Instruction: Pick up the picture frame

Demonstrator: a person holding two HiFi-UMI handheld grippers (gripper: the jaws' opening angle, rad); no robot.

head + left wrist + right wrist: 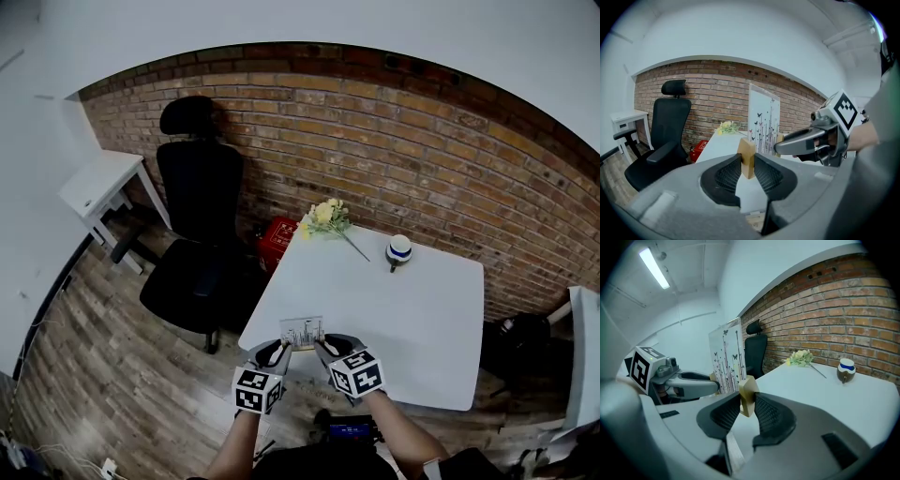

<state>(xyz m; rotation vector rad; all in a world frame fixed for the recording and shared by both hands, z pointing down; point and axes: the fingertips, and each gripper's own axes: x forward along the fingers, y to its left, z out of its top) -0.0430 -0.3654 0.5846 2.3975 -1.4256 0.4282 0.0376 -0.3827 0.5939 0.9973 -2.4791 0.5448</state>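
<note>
Picture frame (302,332) stands upright at the near edge of the white table (403,319), between both grippers. Left gripper (273,353): jaws closed on the frame's wooden foot (747,158), pads pressing both faces. Right gripper (749,414): jaws likewise clamped on the opposite wooden foot (748,395). Grasp stage judged complete on both sides. Whether the frame's base has cleared the tabletop cannot be told (the feet fill the gap between the pads, and the head view is too small there). Remaining, as judged: raise it clear, keeping both ends level.
</note>
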